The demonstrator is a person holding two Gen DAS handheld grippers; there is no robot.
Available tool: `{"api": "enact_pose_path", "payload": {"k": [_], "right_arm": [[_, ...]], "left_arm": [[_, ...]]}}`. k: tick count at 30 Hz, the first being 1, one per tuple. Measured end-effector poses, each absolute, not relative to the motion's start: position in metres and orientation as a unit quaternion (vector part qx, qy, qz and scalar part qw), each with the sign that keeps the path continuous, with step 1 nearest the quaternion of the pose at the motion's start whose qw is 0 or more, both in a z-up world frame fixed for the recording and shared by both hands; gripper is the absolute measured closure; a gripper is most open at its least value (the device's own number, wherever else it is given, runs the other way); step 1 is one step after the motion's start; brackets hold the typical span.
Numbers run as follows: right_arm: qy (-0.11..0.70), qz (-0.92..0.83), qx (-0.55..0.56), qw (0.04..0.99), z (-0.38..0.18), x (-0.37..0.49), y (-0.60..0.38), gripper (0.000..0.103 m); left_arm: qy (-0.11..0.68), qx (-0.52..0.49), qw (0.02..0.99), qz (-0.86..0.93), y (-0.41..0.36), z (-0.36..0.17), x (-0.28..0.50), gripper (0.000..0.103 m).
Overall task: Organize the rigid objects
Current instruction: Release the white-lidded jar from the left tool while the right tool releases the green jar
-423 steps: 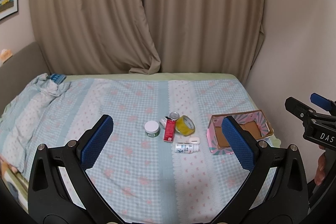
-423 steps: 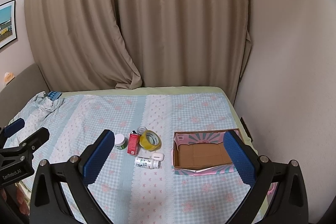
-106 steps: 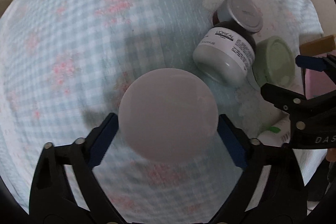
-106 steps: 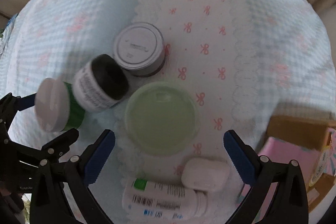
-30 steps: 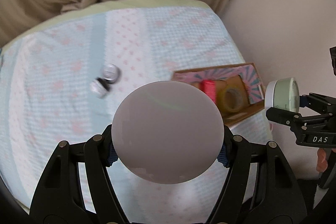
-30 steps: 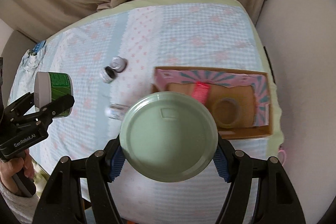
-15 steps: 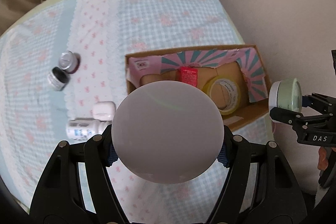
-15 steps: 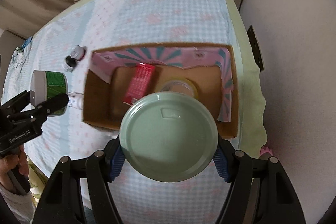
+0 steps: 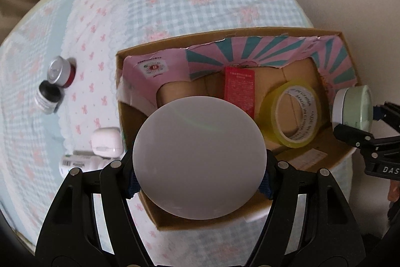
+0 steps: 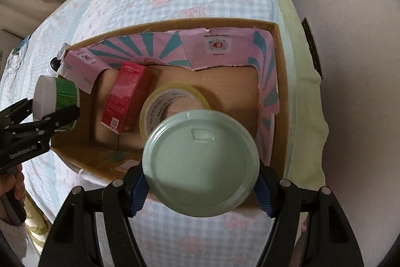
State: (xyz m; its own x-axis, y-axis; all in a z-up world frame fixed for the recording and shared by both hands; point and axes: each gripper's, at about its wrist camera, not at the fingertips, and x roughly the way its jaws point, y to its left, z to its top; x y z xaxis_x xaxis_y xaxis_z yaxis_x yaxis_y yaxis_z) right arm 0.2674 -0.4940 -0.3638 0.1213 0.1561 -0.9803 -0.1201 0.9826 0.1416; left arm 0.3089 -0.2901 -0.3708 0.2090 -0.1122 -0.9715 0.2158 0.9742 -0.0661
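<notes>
My left gripper is shut on a green jar with a white lid, held above the left half of the cardboard box. That same jar shows from the side in the right wrist view. My right gripper is shut on a jar with a pale green lid, over the box's right front part. It appears side-on as the pale green jar in the left wrist view. Inside the box lie a red carton and a yellow tape roll.
On the checked bedspread left of the box lie a silver-lidded red tin, a black-capped jar, a white earbud case and a white bottle. A wall runs close along the bed's right side. A person's hand holds the left tool.
Both grippers have come down and across toward the box with their jars; the box now fills much more of each view.
</notes>
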Motion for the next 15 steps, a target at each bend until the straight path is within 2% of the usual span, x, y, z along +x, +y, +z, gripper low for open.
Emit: {"api": "enact_pose_path", "payload": {"k": [5,6,7,9,15], "right_arm": [[0.638,0.102,-0.002,0.764,-0.365,0.270,-0.491,0.036],[0.632,0.103,-0.008,0.768,-0.365,0.270,-0.490,0.035],[0.625,0.103,-0.020,0.773,-0.365,0.269,-0.487,0.032],[0.611,0.097,-0.031,0.785,-0.362,0.267,-0.484,0.000],[0.577,0.093,-0.023,0.811,-0.348,0.256,-0.487,0.000]], "left_arm": [[0.619,0.070,0.776,-0.101,-0.297,-0.378,0.317,0.034],[0.619,0.071,0.776,-0.100,-0.297,-0.378,0.318,0.024],[0.611,0.067,0.783,-0.100,-0.297,-0.375,0.318,0.001],[0.592,0.069,0.797,-0.096,-0.295,-0.367,0.317,0.000],[0.593,0.067,0.797,-0.094,-0.276,-0.359,0.309,0.000]]}}
